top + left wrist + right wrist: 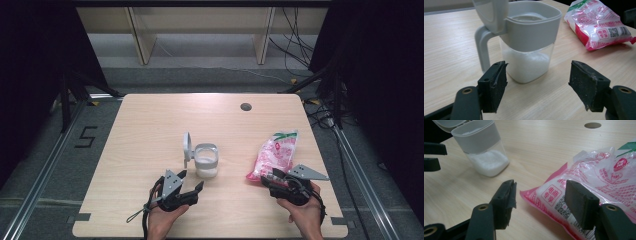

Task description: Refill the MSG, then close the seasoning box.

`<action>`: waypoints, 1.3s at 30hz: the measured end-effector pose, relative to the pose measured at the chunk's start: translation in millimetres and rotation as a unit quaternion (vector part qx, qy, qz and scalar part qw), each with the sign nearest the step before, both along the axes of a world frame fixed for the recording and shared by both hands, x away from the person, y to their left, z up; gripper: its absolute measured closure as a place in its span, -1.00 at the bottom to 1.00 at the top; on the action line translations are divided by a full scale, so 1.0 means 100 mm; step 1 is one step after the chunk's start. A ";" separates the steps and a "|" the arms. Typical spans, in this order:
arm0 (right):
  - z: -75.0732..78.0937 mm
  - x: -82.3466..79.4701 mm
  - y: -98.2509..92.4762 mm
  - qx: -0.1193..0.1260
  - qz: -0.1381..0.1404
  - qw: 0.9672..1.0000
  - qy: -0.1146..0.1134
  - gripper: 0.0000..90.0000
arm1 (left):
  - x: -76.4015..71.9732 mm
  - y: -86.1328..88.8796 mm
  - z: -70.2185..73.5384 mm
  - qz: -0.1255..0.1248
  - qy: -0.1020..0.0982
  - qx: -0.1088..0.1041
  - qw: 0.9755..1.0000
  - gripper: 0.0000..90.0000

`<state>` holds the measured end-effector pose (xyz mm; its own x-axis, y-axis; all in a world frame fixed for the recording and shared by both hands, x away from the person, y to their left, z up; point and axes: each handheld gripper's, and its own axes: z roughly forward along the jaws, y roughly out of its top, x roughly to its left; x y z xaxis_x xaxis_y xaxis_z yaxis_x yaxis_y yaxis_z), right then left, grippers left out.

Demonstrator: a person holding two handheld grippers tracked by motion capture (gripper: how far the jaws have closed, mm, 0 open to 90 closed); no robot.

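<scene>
A: We've got both grippers low over the tabletop (150, 125), and we're lined up on two things. The left gripper (190, 182) faces the jar (206, 161), jaws wide apart, nothing between them.

B: And our right gripper (267, 176) sits at the near end of the bag (275, 152), jaws apart too, straddling the corner without pressing on it, as far as we can tell from the right gripper view.

A: Looks to us like a refill job: the jar stands upright in the middle with its lid (186, 145) flipped up on the hinge, mouth open and ready. That's why it's parked there, we'd say.

B: Agreed. The bag lies flat to the right, well apart from the jar, its near corner towards us, so it can be picked up by that end.

A: Materials now. The jar has a clear, squarish body with a matte grey collar and handle, and it's about a third full of white grains.

B: The bag's soft, crinkly plastic, glossy, pink and white print with a green top. It'll sag when we lift it.
</scene>
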<state>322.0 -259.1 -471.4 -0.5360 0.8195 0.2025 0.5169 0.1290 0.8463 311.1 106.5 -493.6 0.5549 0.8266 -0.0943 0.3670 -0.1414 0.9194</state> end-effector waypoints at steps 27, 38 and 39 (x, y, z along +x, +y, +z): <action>-0.06 -0.09 0.06 -0.008 0.025 1.000 -0.004 -0.10 | 0.02 0.35 0.12 0.018 -0.028 0.008 0.999 0.15; -0.06 -0.11 0.05 -0.006 0.025 1.000 0.007 -0.10 | 0.12 0.43 0.19 0.019 -0.035 0.018 0.999 0.87; -0.06 -0.12 0.05 -0.006 0.025 1.000 0.007 -0.10 | 0.13 0.42 0.21 0.014 -0.034 0.019 0.999 0.89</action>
